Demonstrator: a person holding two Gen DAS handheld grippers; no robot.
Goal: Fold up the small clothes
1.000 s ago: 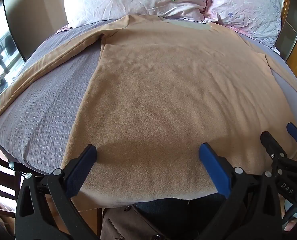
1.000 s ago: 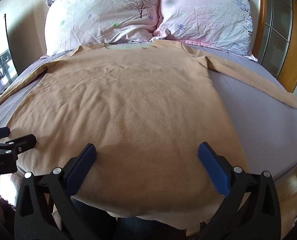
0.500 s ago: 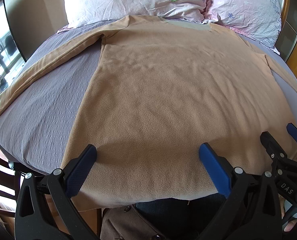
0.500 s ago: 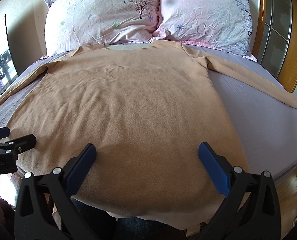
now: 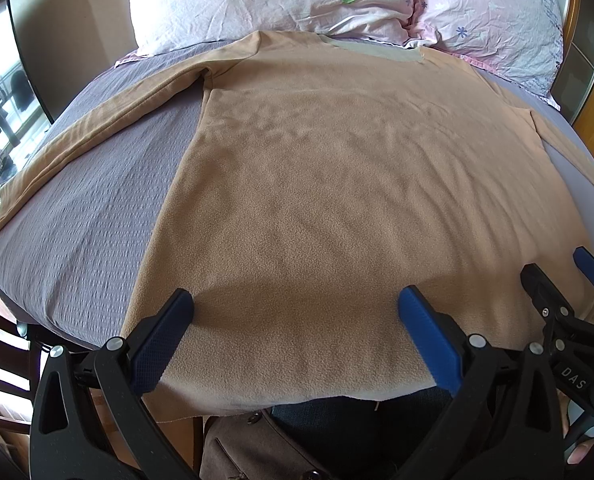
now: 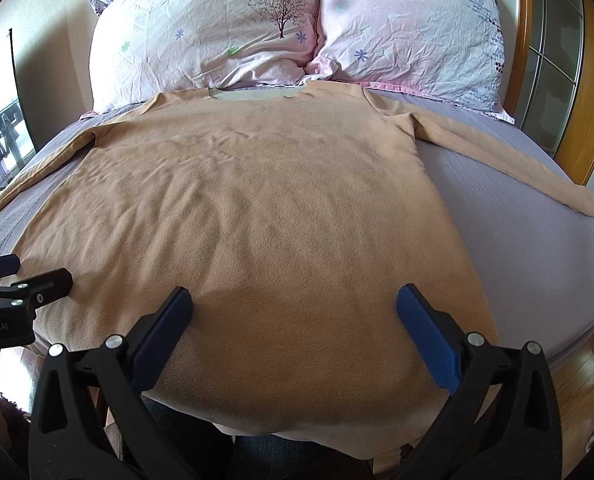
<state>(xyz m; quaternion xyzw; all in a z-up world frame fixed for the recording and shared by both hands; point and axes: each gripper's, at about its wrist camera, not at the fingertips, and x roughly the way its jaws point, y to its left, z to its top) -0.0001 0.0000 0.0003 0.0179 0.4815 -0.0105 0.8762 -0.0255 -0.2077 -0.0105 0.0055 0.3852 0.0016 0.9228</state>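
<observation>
Nothing is shifting since the earlier frames: tan long-sleeved shirt [image 5: 337, 184] is lying flat on the grey bedsheet [image 5: 81, 224], hem beneath both hovering grippers, left gripper [image 5: 297, 328] and right gripper [image 6: 295, 326] gaping wide, gripping nothing.

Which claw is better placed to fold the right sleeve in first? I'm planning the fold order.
Right, probably. The right claw hangs open over the shirt's hem nearer that sleeve; the left claw sits nearer the other sleeve.
</observation>
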